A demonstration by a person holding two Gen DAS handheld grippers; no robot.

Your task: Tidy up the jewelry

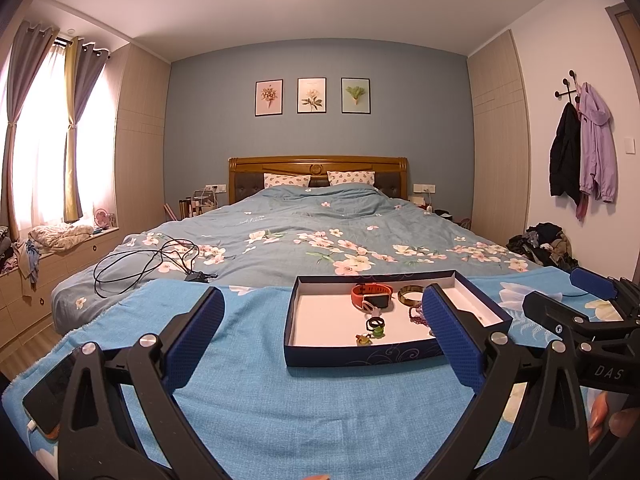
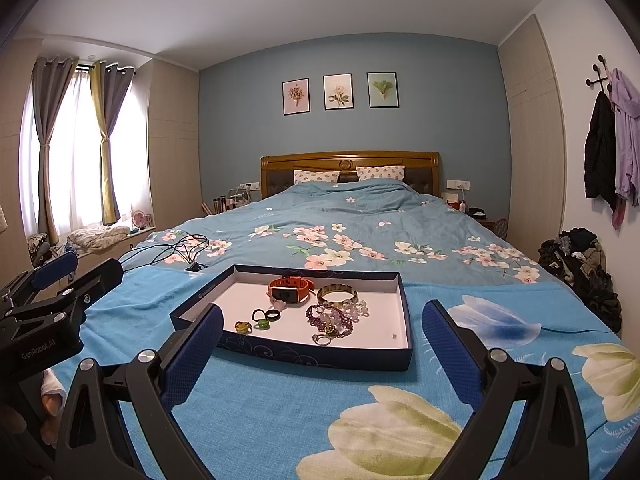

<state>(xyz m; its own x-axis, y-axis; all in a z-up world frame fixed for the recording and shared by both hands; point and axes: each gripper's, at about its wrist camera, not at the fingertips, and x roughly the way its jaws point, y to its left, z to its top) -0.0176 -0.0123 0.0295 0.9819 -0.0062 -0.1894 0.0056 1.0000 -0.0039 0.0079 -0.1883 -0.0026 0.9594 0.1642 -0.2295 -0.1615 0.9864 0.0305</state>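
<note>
The jewelry is being kept together in a shallow navy tray (image 2: 404, 320) w/ a white floor, which is being carried on a blue cloth (image 2: 256, 412) spread over the foot of the bed (image 2: 360, 224). Inside, things are being grouped loosely: an orange watch (image 2: 289, 289) at the back, a striped bangle (image 2: 337, 294) just beside it, a purple bead strand (image 2: 329, 318) tangled w/ pale beads in front of the bangle, a silver ring (image 2: 321, 339) near the front edge. A black ring (image 2: 273, 315), a green ring (image 2: 262, 324) and a yellow ring (image 2: 243, 327) are being lined up along the front left. A tiny item (image 2: 394, 335) is lying apart at the right; too small to tell what it is. Judged from this, the low walls are being used so small pieces can't roll off into the bedding, and the flat cloth is giving a steady base on a soft bed.

The right claw (image 2: 322, 354) is being held wide apart, nothing btwn its pads, low over the cloth just short of the tray's front wall, touching nothing. The left claw (image 1: 323, 338) is likewise being held wide and unloaded, approx. facing the tray's left front corner. Both are being kept pointed at the tray, prob. ready for a pick or a check.

A black cable (image 1: 148, 262) is lying on the bed, well apart from the tray.
</note>
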